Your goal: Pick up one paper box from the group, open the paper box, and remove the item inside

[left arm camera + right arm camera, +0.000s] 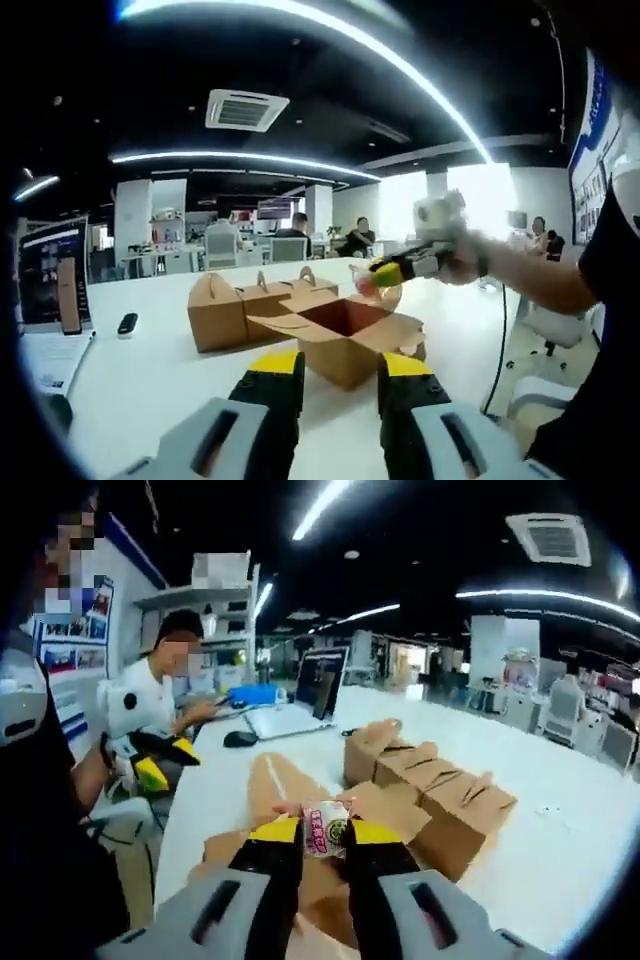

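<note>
Item: one opened paper box [345, 340], flaps spread, on the white bench [150, 370] in front of a row of closed boxes [250, 305]. Contents: one small printed packet [326, 838], already lifted above the box. Step in hand: removal of the item. Best done by carrying the packet straight up and clear of the flaps, keeping the pinch steady, then setting it on bare bench. Right tongs [326, 832]: nearly closed, clenched on the packet between yellow-tipped jaws. Left tongs [340, 375]: parted, released, holding nothing, hovering just short of the open box. Also present: laptop [300, 705], phone [127, 323].
</note>
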A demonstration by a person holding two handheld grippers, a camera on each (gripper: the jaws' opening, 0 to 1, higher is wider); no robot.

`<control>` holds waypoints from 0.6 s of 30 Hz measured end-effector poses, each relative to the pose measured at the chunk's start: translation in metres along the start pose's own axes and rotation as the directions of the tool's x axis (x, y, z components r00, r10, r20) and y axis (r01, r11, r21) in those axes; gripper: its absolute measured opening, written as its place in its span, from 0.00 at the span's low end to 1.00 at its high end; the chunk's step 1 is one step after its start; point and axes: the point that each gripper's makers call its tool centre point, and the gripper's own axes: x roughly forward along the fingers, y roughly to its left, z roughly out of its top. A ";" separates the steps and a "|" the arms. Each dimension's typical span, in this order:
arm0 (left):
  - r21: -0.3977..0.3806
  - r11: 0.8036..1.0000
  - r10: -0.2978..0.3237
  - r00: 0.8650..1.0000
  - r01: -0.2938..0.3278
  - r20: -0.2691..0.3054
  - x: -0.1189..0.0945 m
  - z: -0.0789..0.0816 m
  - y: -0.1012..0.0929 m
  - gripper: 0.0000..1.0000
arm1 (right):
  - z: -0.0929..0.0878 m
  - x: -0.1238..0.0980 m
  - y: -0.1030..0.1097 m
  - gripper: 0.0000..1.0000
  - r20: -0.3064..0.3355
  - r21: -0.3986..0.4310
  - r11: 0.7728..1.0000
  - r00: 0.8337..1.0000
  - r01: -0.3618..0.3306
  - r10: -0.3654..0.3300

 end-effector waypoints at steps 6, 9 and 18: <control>0.026 1.000 0.008 1.000 -0.008 -0.020 0.002 -0.006 0.000 0.31 | 0.020 -0.045 -0.004 0.18 0.225 0.107 0.992 0.970 0.072 -0.095; 0.031 1.000 -0.002 1.000 0.003 -0.013 0.004 -0.005 -0.001 0.31 | 0.022 -0.076 -0.006 0.18 0.307 0.164 0.981 0.940 0.104 -0.151; -0.014 1.000 -0.010 0.999 0.011 0.031 0.008 -0.002 0.000 0.31 | 0.004 -0.133 0.002 0.18 0.401 0.249 0.954 0.879 0.169 -0.260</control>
